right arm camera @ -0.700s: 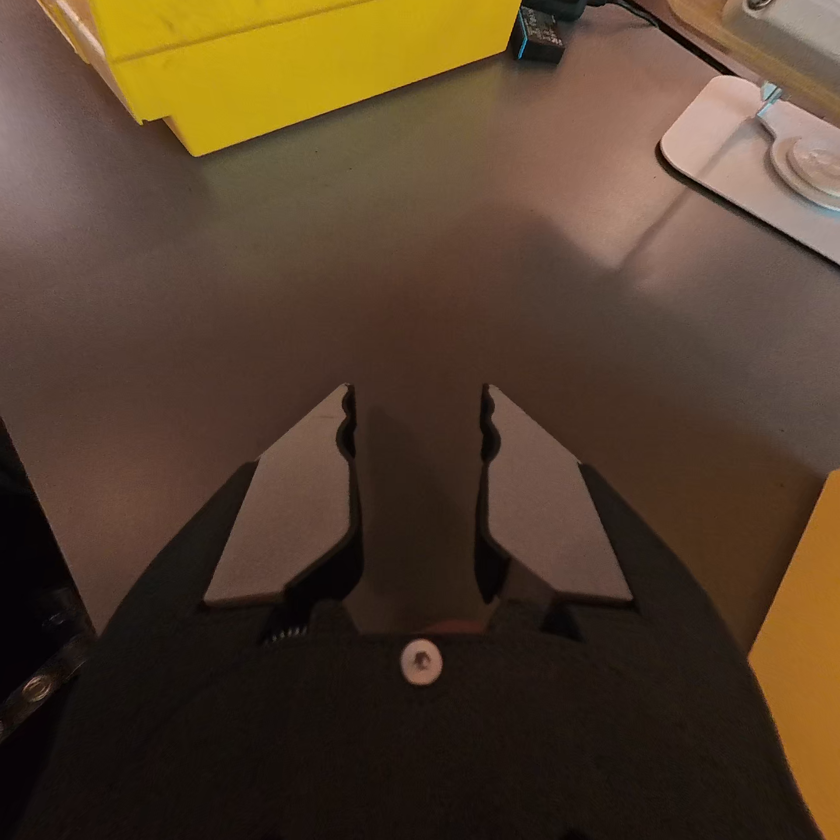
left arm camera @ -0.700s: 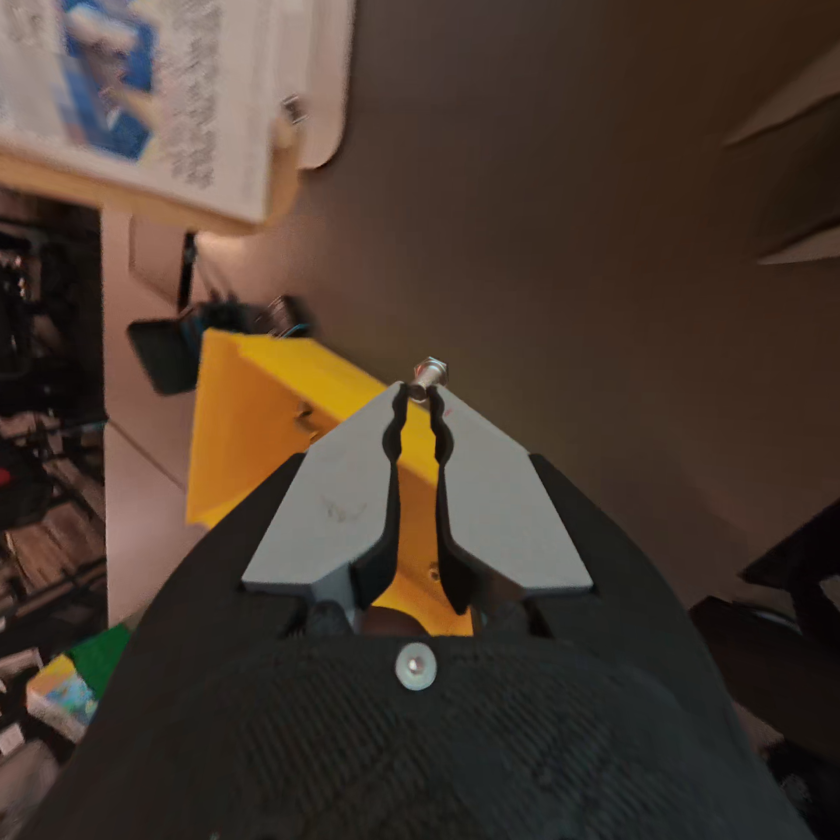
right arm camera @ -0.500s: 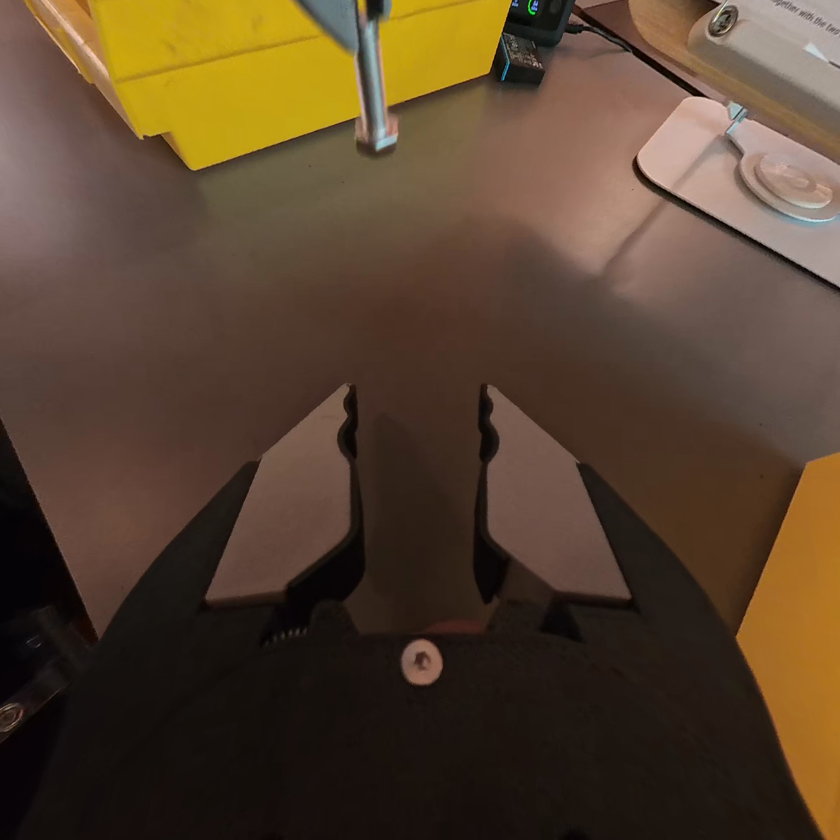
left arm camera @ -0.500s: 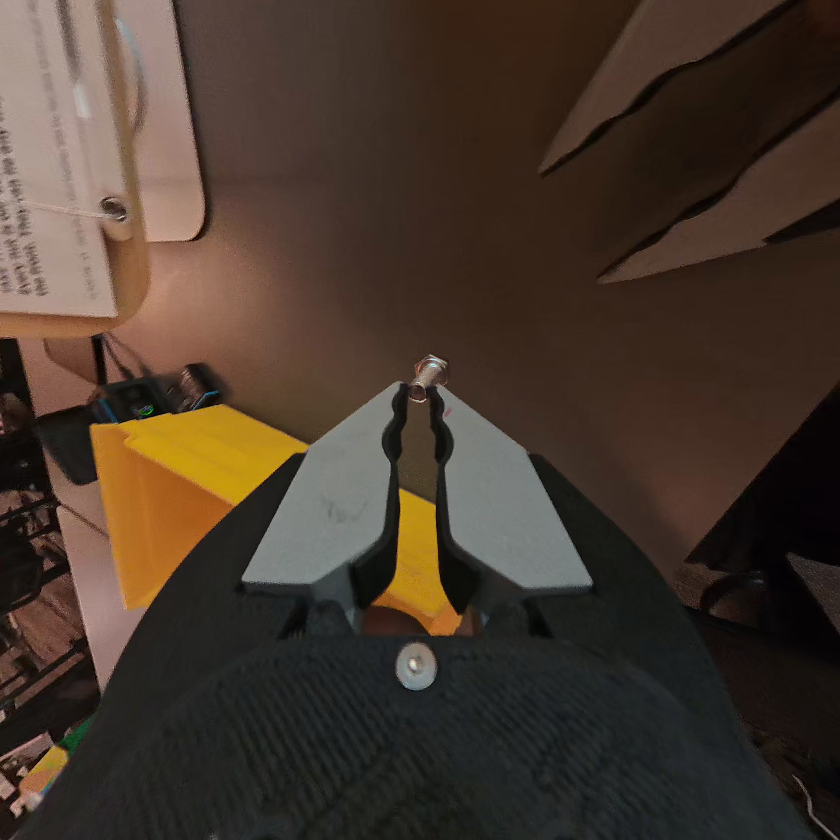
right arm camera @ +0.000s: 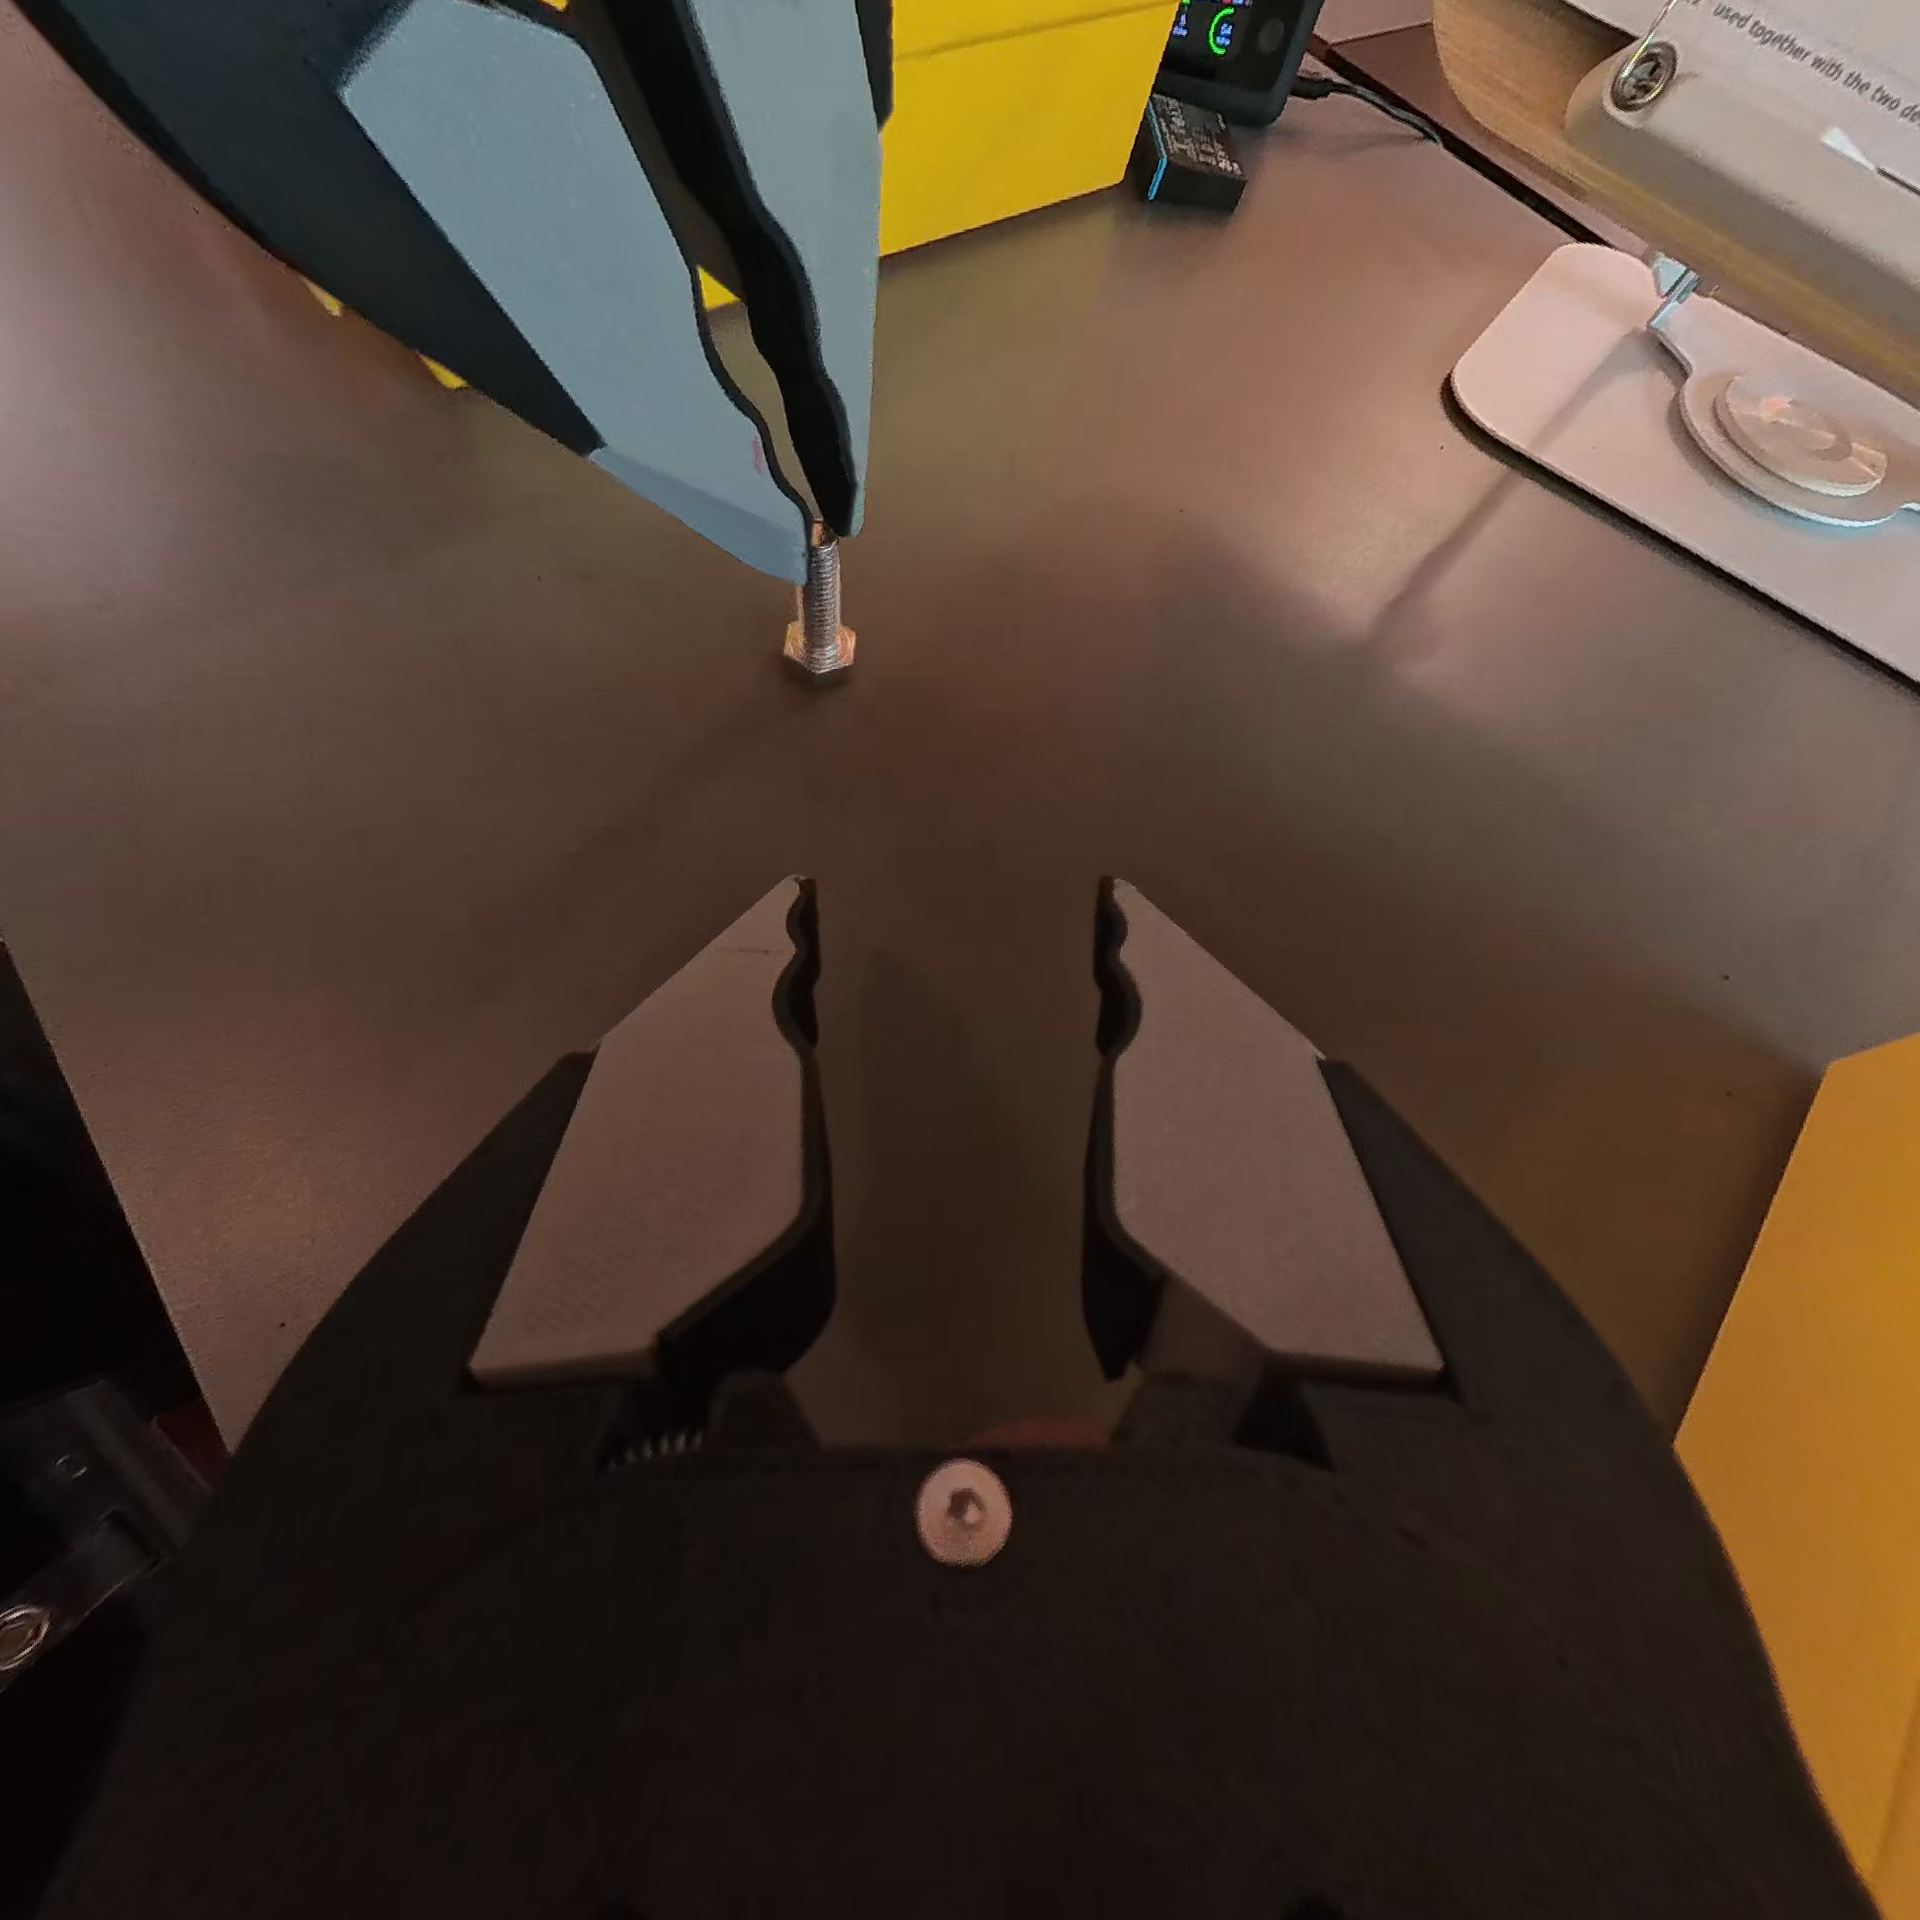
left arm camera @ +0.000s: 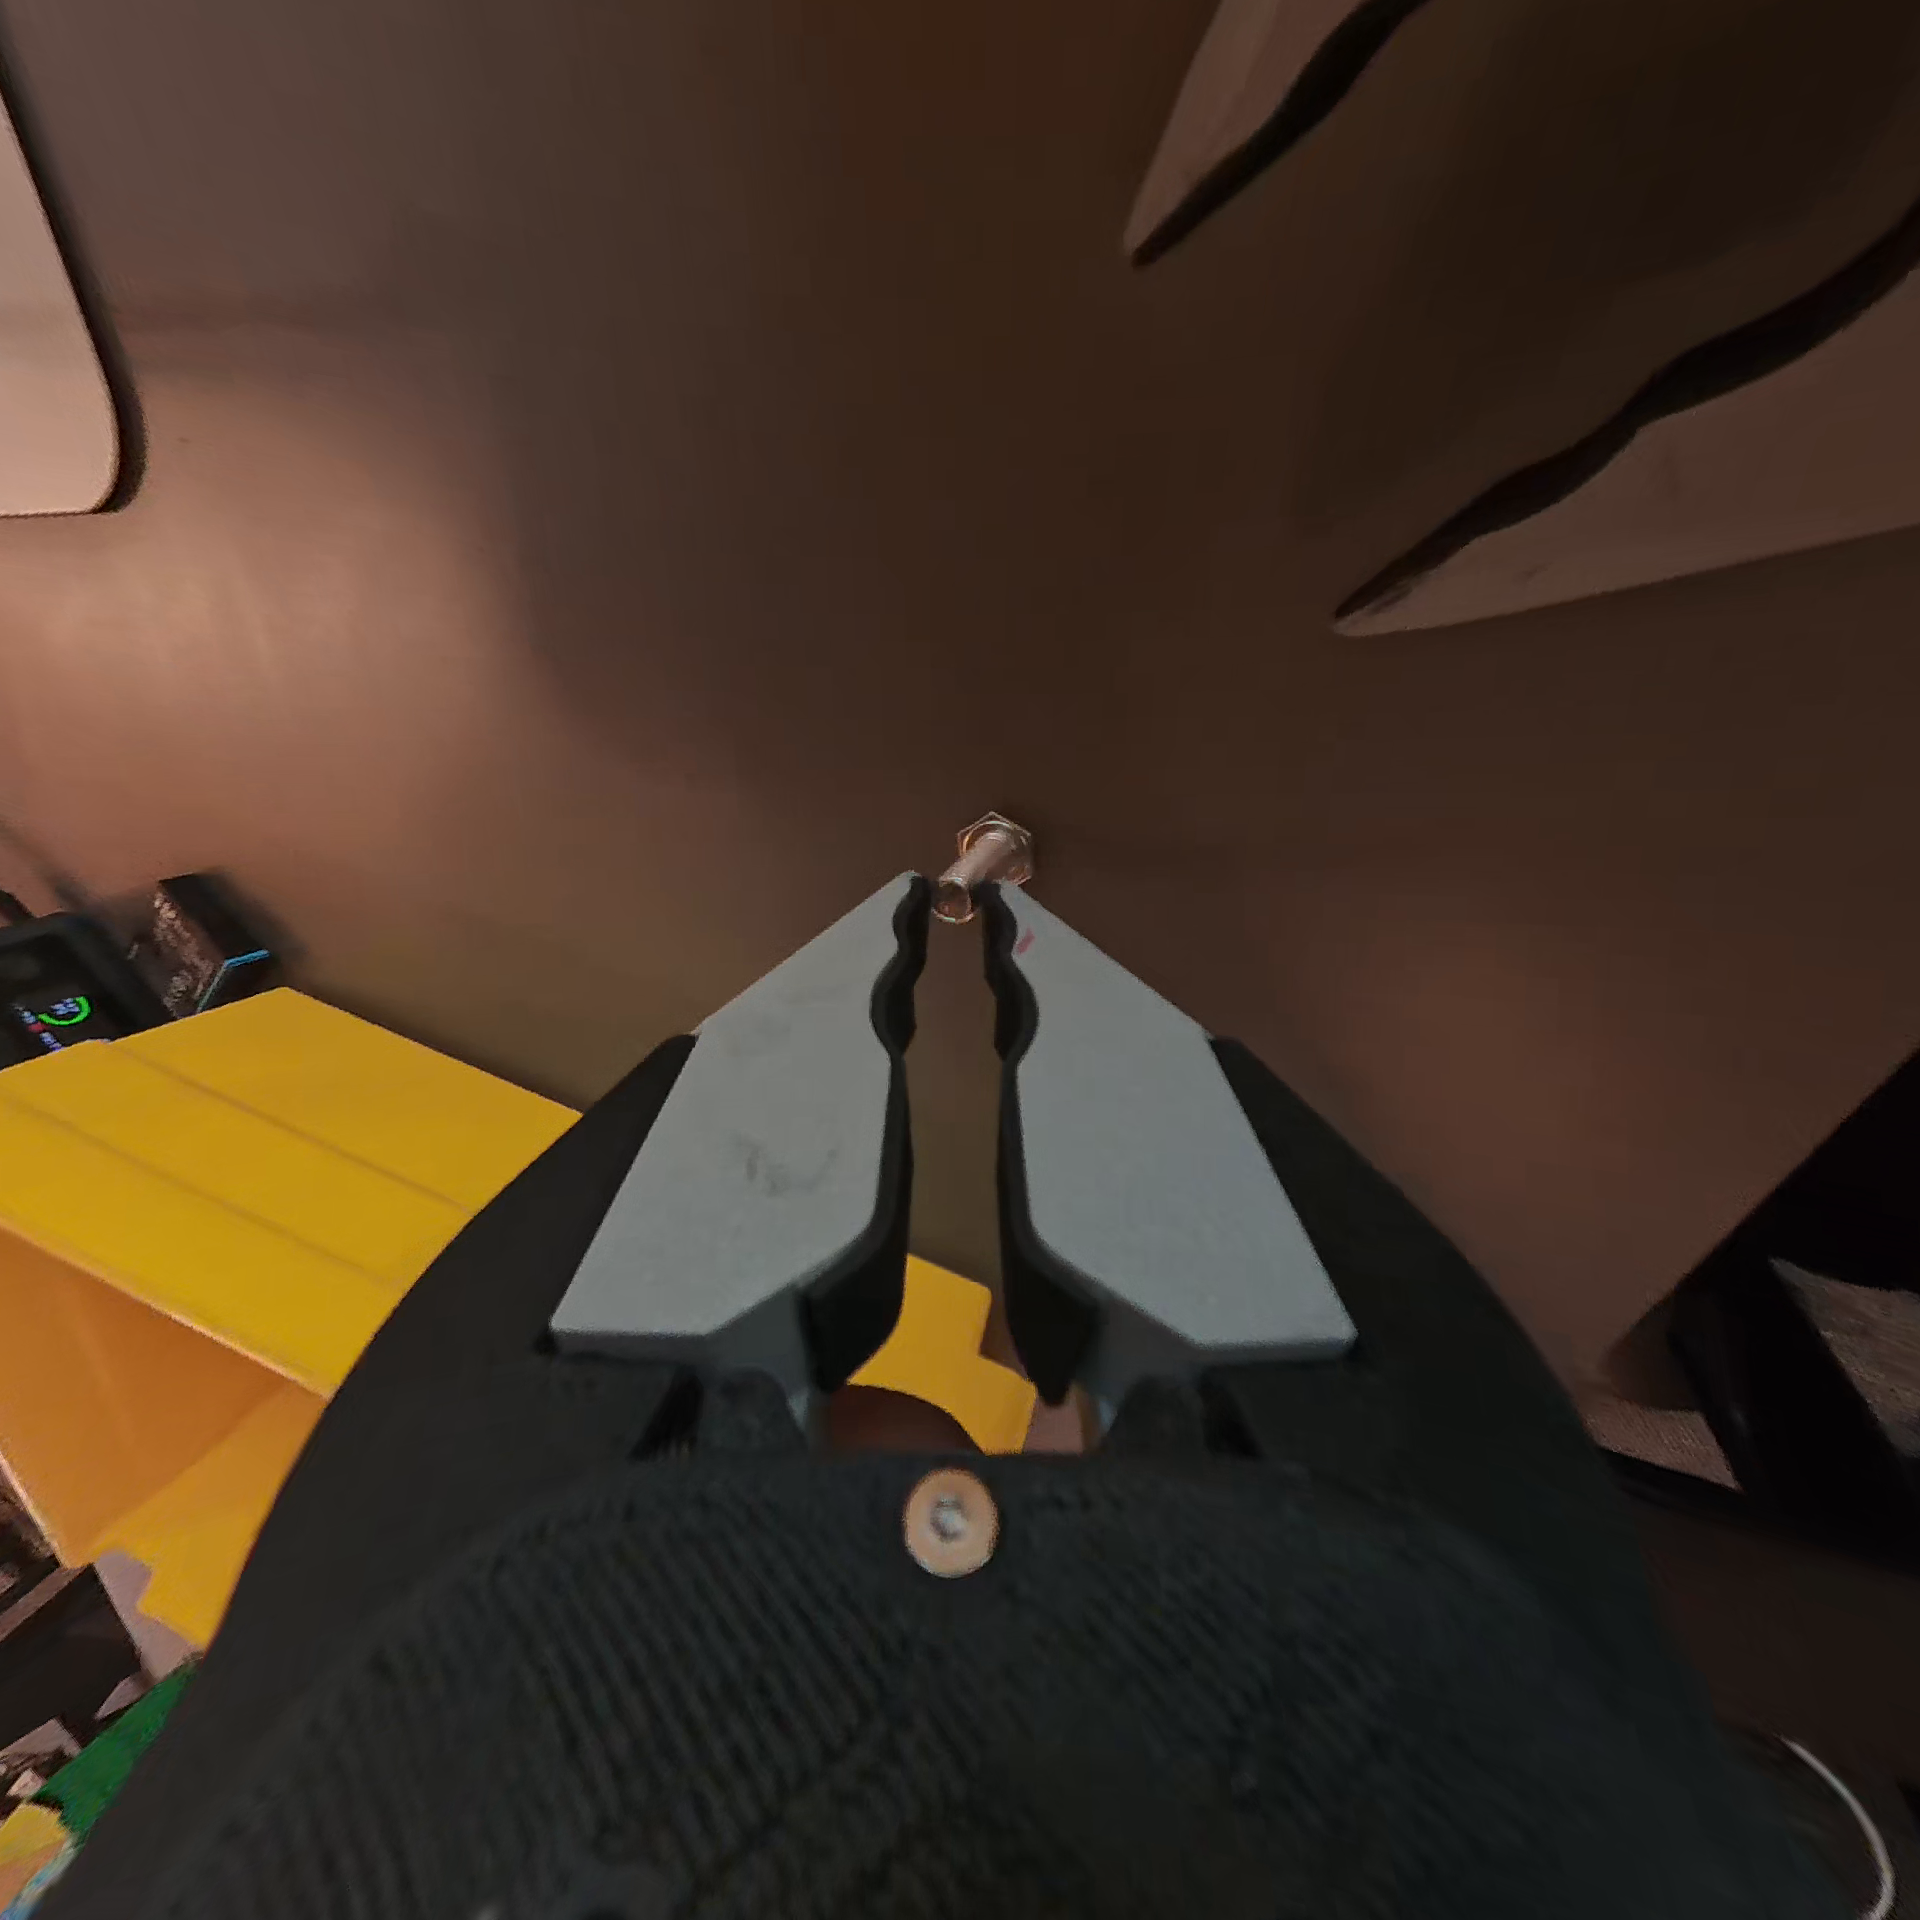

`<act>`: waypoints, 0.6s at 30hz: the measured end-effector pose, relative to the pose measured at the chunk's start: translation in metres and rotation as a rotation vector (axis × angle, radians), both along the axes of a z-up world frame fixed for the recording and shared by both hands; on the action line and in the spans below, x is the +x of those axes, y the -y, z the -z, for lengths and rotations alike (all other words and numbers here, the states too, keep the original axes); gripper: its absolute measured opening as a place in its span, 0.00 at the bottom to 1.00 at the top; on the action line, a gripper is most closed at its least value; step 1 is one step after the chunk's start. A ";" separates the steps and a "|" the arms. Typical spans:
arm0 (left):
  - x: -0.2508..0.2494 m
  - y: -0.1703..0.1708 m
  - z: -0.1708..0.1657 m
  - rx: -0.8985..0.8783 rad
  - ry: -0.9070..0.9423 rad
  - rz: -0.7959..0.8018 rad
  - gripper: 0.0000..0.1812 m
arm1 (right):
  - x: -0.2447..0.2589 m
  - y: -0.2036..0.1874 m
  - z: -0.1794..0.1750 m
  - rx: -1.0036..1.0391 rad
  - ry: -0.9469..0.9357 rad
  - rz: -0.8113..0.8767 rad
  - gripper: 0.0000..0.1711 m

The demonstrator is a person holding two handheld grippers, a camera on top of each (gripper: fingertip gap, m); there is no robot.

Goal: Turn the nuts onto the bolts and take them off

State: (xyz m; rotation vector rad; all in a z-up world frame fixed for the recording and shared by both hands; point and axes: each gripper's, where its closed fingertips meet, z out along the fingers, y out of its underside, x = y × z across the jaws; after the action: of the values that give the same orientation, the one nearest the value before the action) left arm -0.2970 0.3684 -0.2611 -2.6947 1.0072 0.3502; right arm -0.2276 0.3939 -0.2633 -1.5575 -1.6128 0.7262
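— Room around the bolt (right arm camera: 821,623)?

— Plenty. Broad stretch of bare brown table (right arm camera: 1143,675) on every side of it. Bounded at the far edge by a yellow bin (right arm camera: 997,125), at the near right by a second yellow wall (right arm camera: 1829,1403), at the far right by a pale rounded base plate (right arm camera: 1579,416) carrying a round metal foot. Small dark gadgets (right arm camera: 1195,145) just beside the far bin.

— Materials and shapes?

— Matt, smooth tabletop with soft reflections. Bolt of bright threaded steel, hexagonal head downward, at or just above the surface; contact hard to judge. Fingers (right arm camera: 665,1164) of flat grey plate, triangular, wavy black rubber along the inner edges, set in black ribbed housings with one silver screw at the centre. Bins of glossy moulded plastic.

— Pose of the left gripper (left arm camera: 956,900)?

— Pointed steeply down at the table, tips pinched on the threaded end of the bolt, shank upright beneath them. Seen from the other camera, reaching in from the upper left, well ahead of the right tips.

— And the right gripper (right arm camera: 956,904)?

— Low over the table, angled forward and down, fingers spread wide with bare surface between them, holding nothing. Bolt ahead and a little left of its line, clear gap between.

— Any nut?

— Impossible to tell; nothing distinct on the shank apart from the head.
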 end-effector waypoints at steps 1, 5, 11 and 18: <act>0.001 0.000 0.000 -0.002 0.022 -0.007 0.06 | 0.000 0.000 0.000 0.001 0.000 0.000 0.30; -0.006 0.000 -0.014 0.025 0.032 -0.039 0.16 | 0.000 0.000 0.000 0.002 0.000 0.000 0.30; -0.046 0.012 -0.088 0.156 0.040 -0.132 0.16 | 0.000 0.000 0.000 0.008 0.001 -0.002 0.30; -0.138 0.063 -0.111 0.158 -0.072 -0.351 0.18 | 0.000 0.001 0.001 0.039 0.006 -0.002 0.30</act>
State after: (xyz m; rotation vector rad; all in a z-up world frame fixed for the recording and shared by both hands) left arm -0.4355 0.3052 -0.1499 -2.7214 0.4932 0.5687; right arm -0.2276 0.3929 -0.2641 -1.5320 -1.6239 0.6871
